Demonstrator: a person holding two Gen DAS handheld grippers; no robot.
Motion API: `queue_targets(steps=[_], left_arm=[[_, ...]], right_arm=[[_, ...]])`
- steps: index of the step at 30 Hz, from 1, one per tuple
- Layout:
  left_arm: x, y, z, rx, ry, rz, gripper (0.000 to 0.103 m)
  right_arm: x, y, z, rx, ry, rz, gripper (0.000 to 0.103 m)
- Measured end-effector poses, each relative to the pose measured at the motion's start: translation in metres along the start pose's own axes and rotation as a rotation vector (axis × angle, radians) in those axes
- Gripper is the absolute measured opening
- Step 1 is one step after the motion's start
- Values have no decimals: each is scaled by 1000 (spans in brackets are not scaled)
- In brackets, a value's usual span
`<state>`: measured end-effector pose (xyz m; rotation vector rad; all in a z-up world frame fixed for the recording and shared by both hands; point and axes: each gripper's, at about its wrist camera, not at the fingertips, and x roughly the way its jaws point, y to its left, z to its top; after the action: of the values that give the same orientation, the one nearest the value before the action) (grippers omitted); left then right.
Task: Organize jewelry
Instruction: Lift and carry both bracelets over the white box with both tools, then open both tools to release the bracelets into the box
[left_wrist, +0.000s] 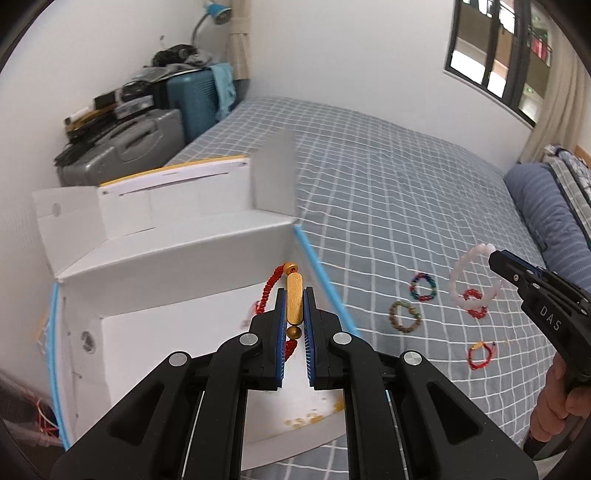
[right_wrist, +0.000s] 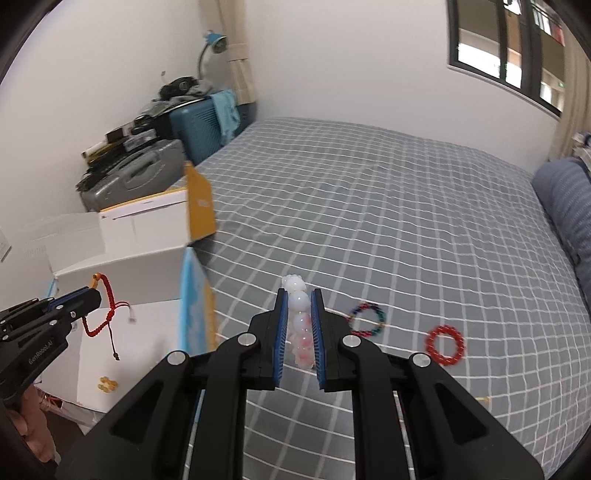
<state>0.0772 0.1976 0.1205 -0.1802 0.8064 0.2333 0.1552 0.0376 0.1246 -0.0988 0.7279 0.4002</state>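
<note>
You held the red cord bracelet (left_wrist: 294, 299) clamped in your left gripper (left_wrist: 294, 325) above the white box (left_wrist: 177, 258) and the pale bead bracelet (right_wrist: 300, 321) in your right gripper (right_wrist: 299, 328) beside it, while four bracelets, I judged, waited on the bed (left_wrist: 406, 177).

The left gripper (left_wrist: 294, 317) has its blue-padded jaws closed on a red braided cord bracelet with a gold tube bead (left_wrist: 294, 302), above an open white cardboard box (left_wrist: 177, 266). Right of the jaws, the right gripper (left_wrist: 496, 260) holds a pale pink beaded bracelet (left_wrist: 461, 280) over the grey checked bed (left_wrist: 388, 177), where four small bracelets lie.
</note>
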Motion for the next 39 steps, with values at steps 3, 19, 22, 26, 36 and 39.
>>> queue_targets(steps=[3,19,22,26,36,39], left_arm=[[-4,22,-1,-29,-2,29,8],[-14,118,-23,-153,27,137,8],[-12,133,-32,-171,45,145,8],[-5,144,-43,-168,66,164,8],[22,168,-73,-205,149,174,8],[29,173,-80,-216,171,177,9]], right_arm=[[5,25,6,-32,-1,31,12],[39,142,-2,-180,46,158,12],[48,156,-9,-191,68,176,12],[62,172,-18,-201,103,189,12],[99,188,-47,-213,191,174,12],[109,189,-55,-214,216,171,12]])
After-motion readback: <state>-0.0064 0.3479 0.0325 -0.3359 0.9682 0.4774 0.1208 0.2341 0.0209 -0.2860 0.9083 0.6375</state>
